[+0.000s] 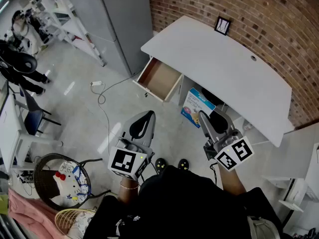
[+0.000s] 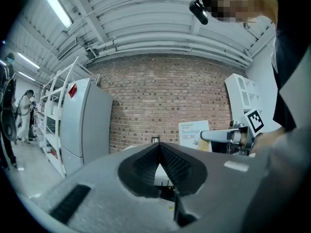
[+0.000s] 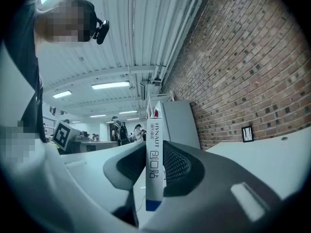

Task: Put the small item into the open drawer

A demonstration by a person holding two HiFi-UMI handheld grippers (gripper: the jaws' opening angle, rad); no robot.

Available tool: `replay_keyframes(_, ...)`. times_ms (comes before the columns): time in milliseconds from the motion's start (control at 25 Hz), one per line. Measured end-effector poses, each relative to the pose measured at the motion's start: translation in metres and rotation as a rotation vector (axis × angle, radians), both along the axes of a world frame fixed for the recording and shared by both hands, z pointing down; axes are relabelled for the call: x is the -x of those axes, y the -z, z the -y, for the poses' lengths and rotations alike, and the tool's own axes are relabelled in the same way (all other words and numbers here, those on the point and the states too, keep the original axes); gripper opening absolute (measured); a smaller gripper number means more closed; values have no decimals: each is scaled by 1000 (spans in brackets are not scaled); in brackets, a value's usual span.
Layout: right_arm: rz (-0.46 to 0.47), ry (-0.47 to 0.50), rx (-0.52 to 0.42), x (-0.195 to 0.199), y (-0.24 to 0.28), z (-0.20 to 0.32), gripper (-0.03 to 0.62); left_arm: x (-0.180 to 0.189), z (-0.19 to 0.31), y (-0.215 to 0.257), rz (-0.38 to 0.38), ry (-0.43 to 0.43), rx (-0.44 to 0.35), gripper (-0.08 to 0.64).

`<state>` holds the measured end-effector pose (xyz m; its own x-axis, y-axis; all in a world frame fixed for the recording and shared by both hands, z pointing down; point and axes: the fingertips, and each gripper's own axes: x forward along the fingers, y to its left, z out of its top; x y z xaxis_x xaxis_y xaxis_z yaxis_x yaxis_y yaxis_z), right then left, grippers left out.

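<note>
Brick wall (image 1: 199,4) behind white counter (image 1: 224,68); right claw (image 1: 204,117) pinches the bandage box (image 3: 154,154) edge-on, so it may pivot loose or clip the rim of the open drawer (image 1: 158,77); left claw (image 2: 158,147) closed, empty.

Rough red brick wall (image 1: 199,4), matt white desk top (image 1: 219,59), wood-look drawer (image 1: 158,77) interior, glossy cardboard box (image 3: 154,154)

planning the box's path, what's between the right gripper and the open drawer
Head view: only bare floor and the desk's white side panel between the right gripper, shut on the box, and the open drawer.
</note>
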<state>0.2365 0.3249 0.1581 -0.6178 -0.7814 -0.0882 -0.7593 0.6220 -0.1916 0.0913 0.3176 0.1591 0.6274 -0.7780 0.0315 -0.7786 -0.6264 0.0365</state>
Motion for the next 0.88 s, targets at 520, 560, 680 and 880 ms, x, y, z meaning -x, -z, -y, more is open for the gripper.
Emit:
replay_keyframes(520,31,-14,5,15,3,-2,94,24,-3,-1,-23,21,3,-3)
replay_keyframes(560,30,-16,6,18,3,-2,94,27,-3,-2,-26,21,4,-3)
replay_keyframes(680,31,-24,8,24,2,-1,94,36,-3,-3,-32,21,3,-3)
replay_keyframes(880,29,-38,13,35,0,0,94,52,-2,-8,-48,27,13,-3)
